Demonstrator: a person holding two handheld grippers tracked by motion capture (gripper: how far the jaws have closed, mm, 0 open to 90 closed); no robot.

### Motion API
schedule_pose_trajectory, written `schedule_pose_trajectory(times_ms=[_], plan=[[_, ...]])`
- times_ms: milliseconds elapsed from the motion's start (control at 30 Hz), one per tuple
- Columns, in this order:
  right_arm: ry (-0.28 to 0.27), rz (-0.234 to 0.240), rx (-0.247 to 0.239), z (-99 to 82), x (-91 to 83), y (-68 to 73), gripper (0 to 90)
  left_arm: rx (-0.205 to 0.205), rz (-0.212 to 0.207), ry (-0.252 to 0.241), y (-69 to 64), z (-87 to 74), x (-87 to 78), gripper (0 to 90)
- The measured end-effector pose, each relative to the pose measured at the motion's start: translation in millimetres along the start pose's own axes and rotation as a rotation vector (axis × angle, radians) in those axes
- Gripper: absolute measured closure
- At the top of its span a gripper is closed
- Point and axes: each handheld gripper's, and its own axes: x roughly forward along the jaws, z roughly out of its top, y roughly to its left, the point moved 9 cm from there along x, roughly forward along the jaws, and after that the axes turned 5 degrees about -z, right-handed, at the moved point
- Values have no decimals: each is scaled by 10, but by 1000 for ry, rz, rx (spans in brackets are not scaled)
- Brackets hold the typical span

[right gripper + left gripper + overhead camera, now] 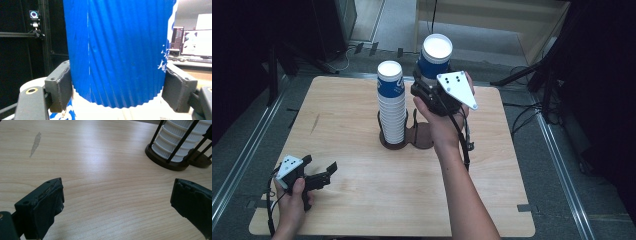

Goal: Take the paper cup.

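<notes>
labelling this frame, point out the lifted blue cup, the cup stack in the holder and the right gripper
lifted blue cup [435, 59], high view, on its blue side wall below the white rim
cup stack [392, 107], high view, on the white ribbed middle
right gripper [117, 92], right gripper view, midway between its two jaws

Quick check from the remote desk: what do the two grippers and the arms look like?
Both grippers, left and right, have black bodies with blocky black jaws. Each carries a light grey three-cornered plate with small black dots. A thin black cable trails from each. The forearms are bare, with no sleeves in sight.
</notes>
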Motion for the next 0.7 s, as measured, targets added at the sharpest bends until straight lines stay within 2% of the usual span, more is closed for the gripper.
schedule_pose_trajectory(times_ms=[300, 700], plan=[[21, -11, -14, -143, -119, -148, 208, -2, 1, -2, 2, 1, 2, 0], [53, -32, -6, -434, -372, -396, 208, -4, 3, -5, 9, 3, -1, 0]])
